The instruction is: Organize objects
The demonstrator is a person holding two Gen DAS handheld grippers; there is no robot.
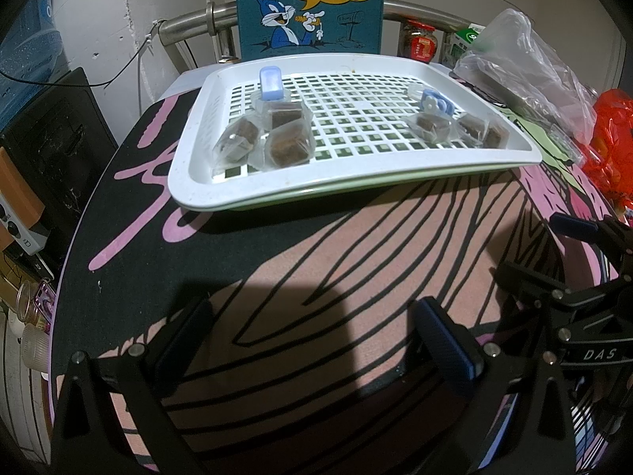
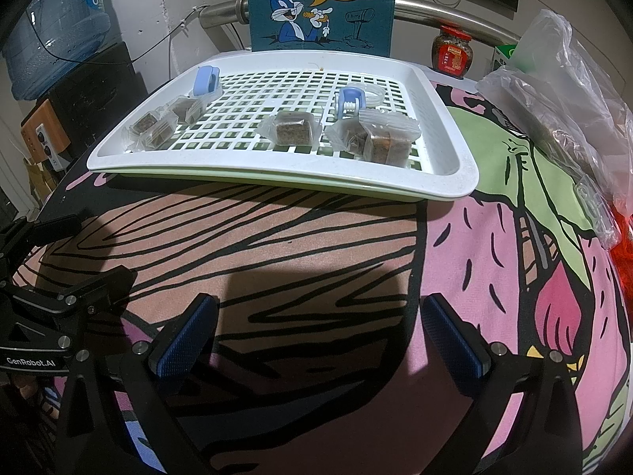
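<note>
— White plastic, that slotted tray (image 1: 186, 166); everything I must sort lies on it. Both my grippers hover short of its near rim, over the cartoon-printed tabletop (image 1: 356, 245), holding nothing.

— Jaws?

— Apart on my left gripper (image 1: 316, 340) and apart on my right gripper (image 2: 316, 336). I judge no step is begun; this is the approach.

— What sits where?

— Clear-wrapped brown cakes: a cluster of three (image 1: 269, 134) by the tray's left side, more (image 2: 372, 138) by its right side. A blue clip (image 1: 270, 84) stands behind the left cluster, a blue-and-white clip (image 1: 433, 101) behind the right.

— Next move?

— Probably reaching over the rim and closing squarely on one slippery wrapper.

— Any writing?

— "WHAT'S UP DOC?" on the poster (image 2: 320, 4) behind the tray; "GenRobot.AI" on my left gripper; "DAS" on my right.
</note>
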